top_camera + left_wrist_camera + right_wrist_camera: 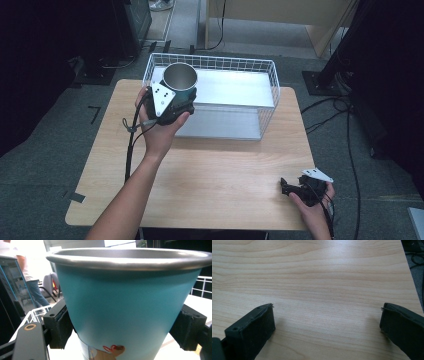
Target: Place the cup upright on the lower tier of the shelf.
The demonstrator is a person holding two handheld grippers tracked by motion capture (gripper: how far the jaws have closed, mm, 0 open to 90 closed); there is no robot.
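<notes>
Item: cup (180, 79), teal wall, metal rim, upper left of the high view, over the basket (272, 80). Stiff, probably light, slippery; grip mid-wall. Left gripper (176, 102) fingers (58, 326) pinch it; right gripper (289, 188) fingers (252, 331) spread over the desk (225, 170).

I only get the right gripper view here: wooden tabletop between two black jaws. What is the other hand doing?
Observer: The left gripper is shut on a teal cup, held at the near left corner of a white wire basket.
Operator: Is the cup upright?
Observer: Yes, its open steel rim faces up.
Operator: Anything inside the basket?
Observer: A metal shelf sits in it.
Operator: Where is my gripper?
Observer: The right gripper rests at the table's near right corner.
</notes>
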